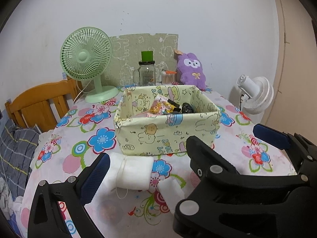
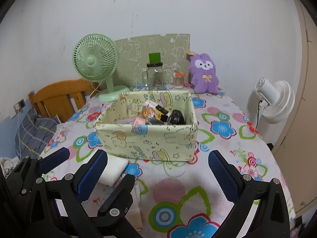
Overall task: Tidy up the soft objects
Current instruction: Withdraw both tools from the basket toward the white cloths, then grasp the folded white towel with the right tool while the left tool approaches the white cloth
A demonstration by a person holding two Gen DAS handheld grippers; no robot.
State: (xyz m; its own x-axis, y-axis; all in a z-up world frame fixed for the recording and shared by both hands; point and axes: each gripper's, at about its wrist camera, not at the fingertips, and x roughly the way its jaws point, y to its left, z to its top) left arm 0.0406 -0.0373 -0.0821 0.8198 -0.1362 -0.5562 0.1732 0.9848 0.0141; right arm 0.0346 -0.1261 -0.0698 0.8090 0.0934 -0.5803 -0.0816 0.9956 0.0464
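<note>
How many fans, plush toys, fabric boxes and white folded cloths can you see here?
Fans: 2, green fan and white fan
Plush toys: 1, purple plush
Fabric boxes: 1, yellow box
White folded cloths: 2, larger cloth and smaller cloth
Total: 6

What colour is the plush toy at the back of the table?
Purple, with a white face patch and a yellow bow: plush toy, clearest in the right wrist view.

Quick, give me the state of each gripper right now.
Left gripper: open, holding nothing; the folded white cloth lies on the table between its fingers.
Right gripper: open, holding nothing.
</note>
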